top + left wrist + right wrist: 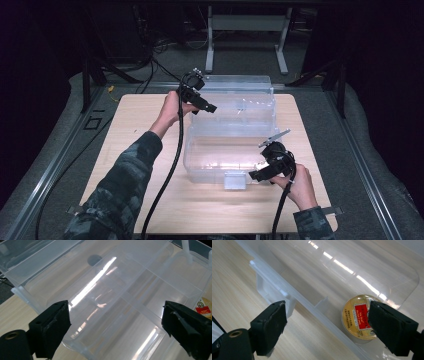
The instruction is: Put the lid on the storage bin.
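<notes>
Clear plastic box (227, 135) mid-table, lid up at far side. Left gripper (207, 107) over far-left rim, jaws wide apart, nothing btwn them. Right gripper (257, 174) at near-right corner, jaws spread either side of front wall, not pressing. Round yellow tin w/ red label (358, 316) inside box, near-right corner.

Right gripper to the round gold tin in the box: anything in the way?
Yes. The clear box's front wall and its latch lie between the open right gripper and the round gold tin, which lies inside the box against that wall. From above, nothing visible covers it.
</notes>
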Available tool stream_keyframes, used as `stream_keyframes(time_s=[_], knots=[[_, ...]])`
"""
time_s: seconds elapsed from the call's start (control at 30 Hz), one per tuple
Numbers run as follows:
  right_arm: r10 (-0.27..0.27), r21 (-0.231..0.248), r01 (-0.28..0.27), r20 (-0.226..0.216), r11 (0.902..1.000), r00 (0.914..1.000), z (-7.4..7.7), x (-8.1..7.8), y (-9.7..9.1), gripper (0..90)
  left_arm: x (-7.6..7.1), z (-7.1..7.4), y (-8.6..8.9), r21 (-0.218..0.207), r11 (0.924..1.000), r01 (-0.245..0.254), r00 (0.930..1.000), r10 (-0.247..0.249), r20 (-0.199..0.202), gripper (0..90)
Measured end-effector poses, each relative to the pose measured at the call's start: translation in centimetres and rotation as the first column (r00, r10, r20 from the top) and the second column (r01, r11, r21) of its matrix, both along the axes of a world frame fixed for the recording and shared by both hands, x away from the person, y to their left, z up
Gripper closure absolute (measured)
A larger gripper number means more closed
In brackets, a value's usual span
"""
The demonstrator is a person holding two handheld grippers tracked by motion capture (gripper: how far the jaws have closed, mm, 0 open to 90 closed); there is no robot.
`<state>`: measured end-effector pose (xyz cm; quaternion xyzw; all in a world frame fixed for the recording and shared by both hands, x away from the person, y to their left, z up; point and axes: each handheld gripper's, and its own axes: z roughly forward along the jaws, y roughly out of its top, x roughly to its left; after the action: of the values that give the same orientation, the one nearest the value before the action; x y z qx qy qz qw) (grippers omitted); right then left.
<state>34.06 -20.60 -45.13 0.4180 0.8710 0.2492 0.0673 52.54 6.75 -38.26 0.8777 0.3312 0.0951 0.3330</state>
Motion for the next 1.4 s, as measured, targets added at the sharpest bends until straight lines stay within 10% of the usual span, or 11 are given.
stream_keyframes(time_s=[0.6,1.4], knots=[[-0.014,0.005,0.014,-0.014,0.9999,0.9998,-1.0,-0.1,0.3,37.2,0.2,-1.6,-0.4,0.073,0.9970,-0.025,0.9983,0.021,0.054,57.1],[-0.046,-0.010,0.047,0.073,0.9988,0.9963,-1.1,-1.2,1.6,50.3,-0.3,-1.0,-0.9,0.146,0.9890,0.021,0.9980,-0.030,0.056,69.6]])
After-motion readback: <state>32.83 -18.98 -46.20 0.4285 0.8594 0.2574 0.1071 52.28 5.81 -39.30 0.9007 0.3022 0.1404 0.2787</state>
